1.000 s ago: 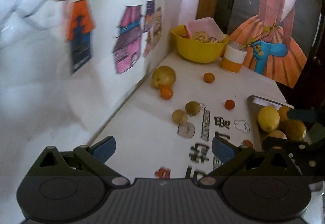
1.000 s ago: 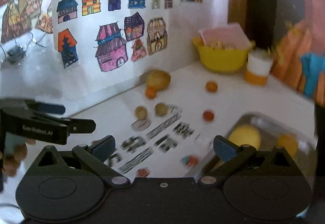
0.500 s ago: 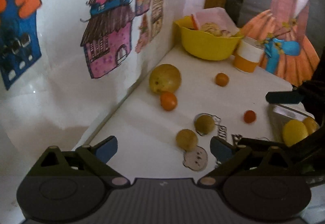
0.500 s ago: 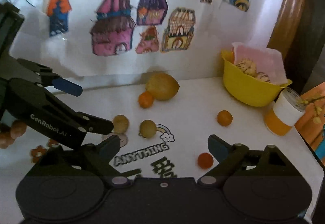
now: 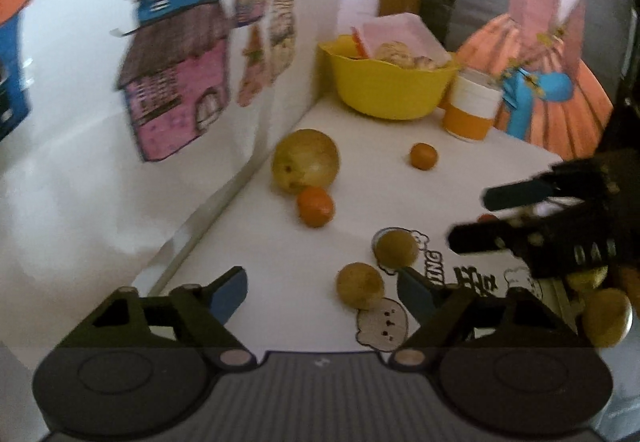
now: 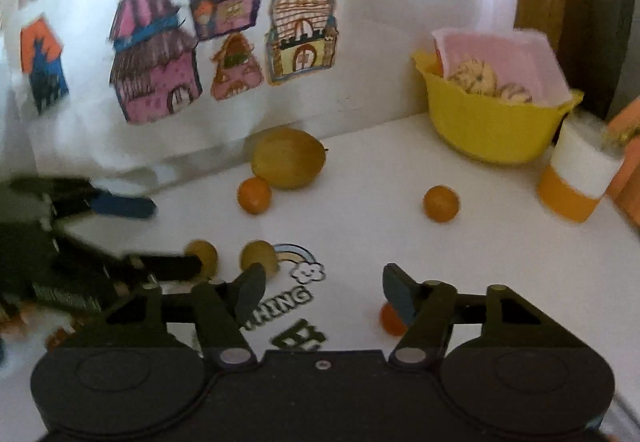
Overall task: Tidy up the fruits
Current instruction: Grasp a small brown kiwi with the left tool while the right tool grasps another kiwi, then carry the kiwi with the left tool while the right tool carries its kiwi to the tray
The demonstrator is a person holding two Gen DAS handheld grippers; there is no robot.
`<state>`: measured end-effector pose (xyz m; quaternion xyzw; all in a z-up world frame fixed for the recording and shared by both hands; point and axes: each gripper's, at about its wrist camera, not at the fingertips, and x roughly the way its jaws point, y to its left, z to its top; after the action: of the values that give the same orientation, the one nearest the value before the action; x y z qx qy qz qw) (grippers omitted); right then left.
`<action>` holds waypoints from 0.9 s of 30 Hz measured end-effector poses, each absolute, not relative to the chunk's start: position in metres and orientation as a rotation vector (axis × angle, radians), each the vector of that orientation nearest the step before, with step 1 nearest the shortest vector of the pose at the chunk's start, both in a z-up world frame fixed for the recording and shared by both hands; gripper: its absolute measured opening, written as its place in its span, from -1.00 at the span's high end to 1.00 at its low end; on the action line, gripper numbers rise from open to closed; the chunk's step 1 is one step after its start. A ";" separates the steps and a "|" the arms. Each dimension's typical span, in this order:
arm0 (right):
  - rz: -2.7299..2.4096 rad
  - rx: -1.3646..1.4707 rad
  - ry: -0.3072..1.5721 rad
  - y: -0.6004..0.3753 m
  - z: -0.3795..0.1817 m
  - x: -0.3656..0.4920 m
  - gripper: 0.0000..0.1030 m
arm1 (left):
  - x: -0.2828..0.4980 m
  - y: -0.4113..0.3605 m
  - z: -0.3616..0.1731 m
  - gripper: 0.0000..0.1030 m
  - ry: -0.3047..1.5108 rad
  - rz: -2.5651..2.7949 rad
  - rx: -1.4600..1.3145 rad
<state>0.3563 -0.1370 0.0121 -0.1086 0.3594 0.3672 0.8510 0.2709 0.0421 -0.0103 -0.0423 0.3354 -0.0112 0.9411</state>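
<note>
Both grippers low over the white table (image 5: 280, 262), both with jaws spread wide and nothing between them. The left gripper (image 5: 320, 292) points at two small brownish-green fruits: one (image 5: 359, 285) sits just inside its right finger, the other (image 5: 396, 249) a little further out, on a printed rainbow sticker. Beyond them, a small orange (image 5: 315, 206) touches a big yellow-green fruit (image 5: 305, 161) that lies close to the wall. A second small orange (image 5: 423, 155) sits alone, nearer the yellow bowl (image 5: 384, 89) and the orange-and-white cup (image 5: 470, 109) in the corner.

The left camera alone catches yellow fruit (image 5: 606, 316) low at the right edge, partly hidden behind the right gripper's dark body; what it rests in is too blurred to tell.

The right gripper (image 6: 316, 288) gives the other angle. Only here do you get the small red-orange fruit (image 6: 391, 318) tucked against its right finger; in the left view it is barely a sliver. The house drawings (image 6: 156, 69) on the wall face this camera squarely. The left gripper's fingers come in from the left here, one tip reaching the nearer brownish fruit.
</note>
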 end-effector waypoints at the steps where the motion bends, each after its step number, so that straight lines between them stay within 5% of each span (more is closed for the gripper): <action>1: 0.782 -0.208 0.774 -0.135 0.011 0.359 -0.23 | 0.272 0.039 -0.011 -0.57 0.687 -0.033 -0.076; 17: 0.820 -0.083 0.873 -0.109 -0.010 0.374 0.16 | 0.279 0.029 -0.016 0.38 0.705 -0.085 -0.062; 22: 0.823 -0.065 0.898 -0.104 -0.015 0.376 0.44 | 0.276 0.029 -0.016 0.40 0.705 -0.078 -0.063; 27: 0.804 -0.042 0.898 -0.107 -0.013 0.372 0.47 | 0.272 0.031 -0.013 0.40 0.719 -0.062 -0.089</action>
<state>0.3715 -0.1070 -0.0131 -0.0198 0.4224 0.3783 0.8235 0.2723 0.0306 -0.0129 -0.0437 0.3517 -0.0301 0.9346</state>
